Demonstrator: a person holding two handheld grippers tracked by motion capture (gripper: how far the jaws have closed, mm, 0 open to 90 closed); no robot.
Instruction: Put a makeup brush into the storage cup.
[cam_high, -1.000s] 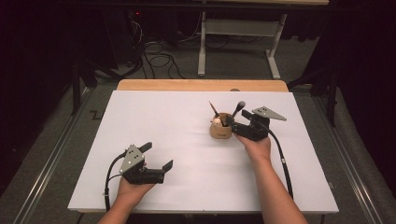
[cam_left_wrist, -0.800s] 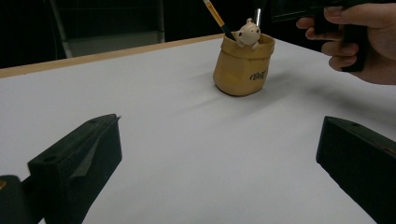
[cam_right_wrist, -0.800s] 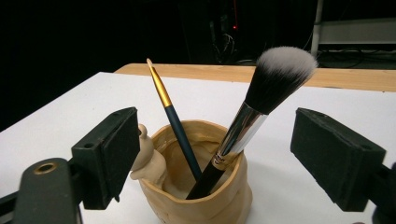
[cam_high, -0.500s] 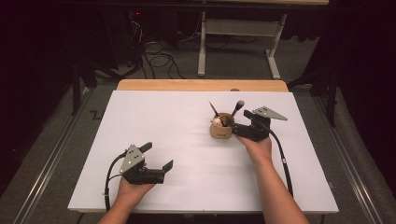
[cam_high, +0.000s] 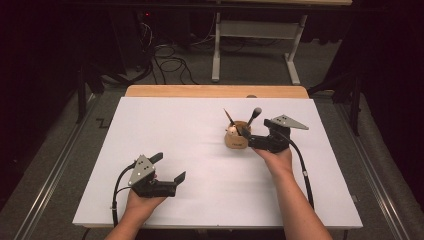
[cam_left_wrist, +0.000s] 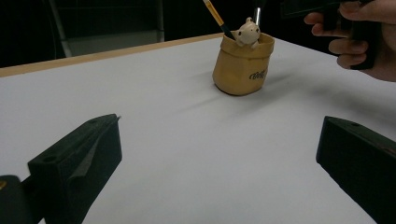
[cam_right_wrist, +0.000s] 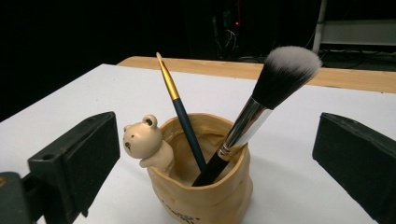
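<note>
Nearest, the left gripper (cam_high: 167, 170) rests idle on the white table (cam_high: 165, 130), jaws spread, while farther off the right gripper (cam_high: 250, 138), jaws just opened wide, frames the bear-trimmed holder (cam_right_wrist: 201, 186), apparently releasing the makeup brush (cam_right_wrist: 261, 105) beside the paintbrush (cam_right_wrist: 180, 109).

Pot's (cam_right_wrist: 205, 186) base below frame edge

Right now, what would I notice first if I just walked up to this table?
First the tan pot with a tiny bear peeking over its rim, standing right of the middle of the white table. A fluffy brush and a thin blue brush lean out of it. The right gripper sits beside the pot, its jaws just opened wide with nothing gripped.
</note>
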